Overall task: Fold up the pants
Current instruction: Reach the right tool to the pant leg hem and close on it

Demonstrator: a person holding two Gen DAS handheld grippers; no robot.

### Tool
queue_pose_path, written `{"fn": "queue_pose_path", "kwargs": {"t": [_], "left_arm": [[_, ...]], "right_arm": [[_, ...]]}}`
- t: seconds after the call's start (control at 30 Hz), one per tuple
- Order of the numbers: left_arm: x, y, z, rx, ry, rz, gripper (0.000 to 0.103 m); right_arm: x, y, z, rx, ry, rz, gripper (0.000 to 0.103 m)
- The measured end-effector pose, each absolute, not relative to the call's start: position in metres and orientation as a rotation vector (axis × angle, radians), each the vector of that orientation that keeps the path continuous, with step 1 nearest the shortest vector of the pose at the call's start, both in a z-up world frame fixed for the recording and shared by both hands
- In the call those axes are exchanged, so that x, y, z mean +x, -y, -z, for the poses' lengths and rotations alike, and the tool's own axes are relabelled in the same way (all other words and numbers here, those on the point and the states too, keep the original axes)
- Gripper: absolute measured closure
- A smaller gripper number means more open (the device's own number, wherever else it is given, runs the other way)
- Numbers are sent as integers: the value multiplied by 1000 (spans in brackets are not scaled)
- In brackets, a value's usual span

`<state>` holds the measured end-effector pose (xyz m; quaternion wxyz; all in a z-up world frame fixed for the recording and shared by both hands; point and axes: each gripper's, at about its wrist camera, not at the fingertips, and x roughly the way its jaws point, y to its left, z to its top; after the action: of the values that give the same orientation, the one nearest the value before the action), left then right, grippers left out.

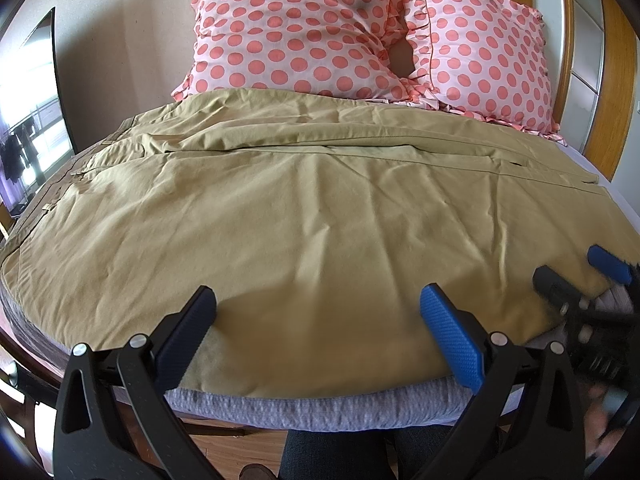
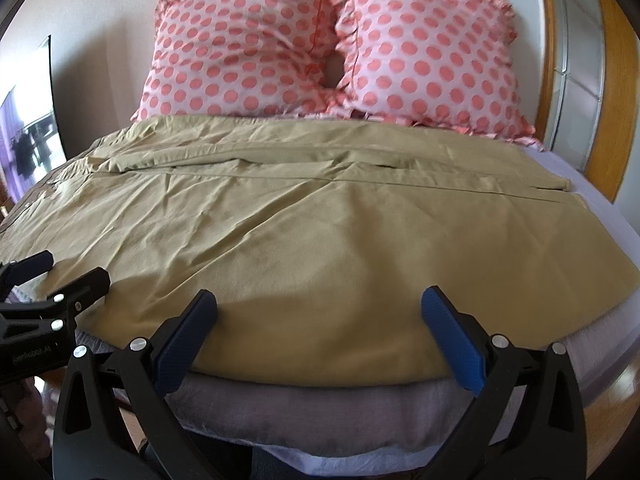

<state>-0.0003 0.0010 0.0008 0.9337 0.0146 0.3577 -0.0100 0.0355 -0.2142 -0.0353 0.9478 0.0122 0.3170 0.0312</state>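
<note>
Khaki pants (image 1: 304,208) lie spread flat across the bed, waistband at the left, leg ends at the right; they also show in the right wrist view (image 2: 304,232). My left gripper (image 1: 318,304) is open, its fingers wide apart just above the near edge of the pants. My right gripper (image 2: 319,306) is open over the near edge further right. The right gripper also shows at the right of the left wrist view (image 1: 576,276), and the left gripper shows at the left of the right wrist view (image 2: 72,272). Neither holds cloth.
Two pink polka-dot pillows (image 1: 296,28) (image 2: 432,56) lean against the wall behind the pants. The grey mattress edge (image 1: 320,404) runs below the pants. A wooden headboard (image 1: 616,80) stands at the right. A dark screen (image 1: 36,120) stands at the left.
</note>
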Motion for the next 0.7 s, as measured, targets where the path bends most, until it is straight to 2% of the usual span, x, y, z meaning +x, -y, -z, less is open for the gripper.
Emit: {"fn": "queue_pose_path", "kwargs": {"t": [0.13,0.2,0.33,0.4,0.57,0.6,0.7], "left_arm": [[1,-5,-5,18,-751,41,2],[1,-9,-12,0,-735,51,2],[1,-12,-23,-8,-680,57,2],[1,-13,-31,-10,-657,62,2],[8,-17,-40,0,-618,59,2],[12,-18,-40,-1,-617,58,2],[20,-20,-38,2,-626,53,2]], "right_arm": [[59,264,-11,115,-604,10,1],[90,306,-43,190,-599,86,1],[175,368,-69,277,-677,269,2],[227,399,-69,320,-724,379,15],[340,453,-29,455,-902,549,33],[352,458,-20,477,-926,572,36],[379,466,0,530,-956,616,37]]}}
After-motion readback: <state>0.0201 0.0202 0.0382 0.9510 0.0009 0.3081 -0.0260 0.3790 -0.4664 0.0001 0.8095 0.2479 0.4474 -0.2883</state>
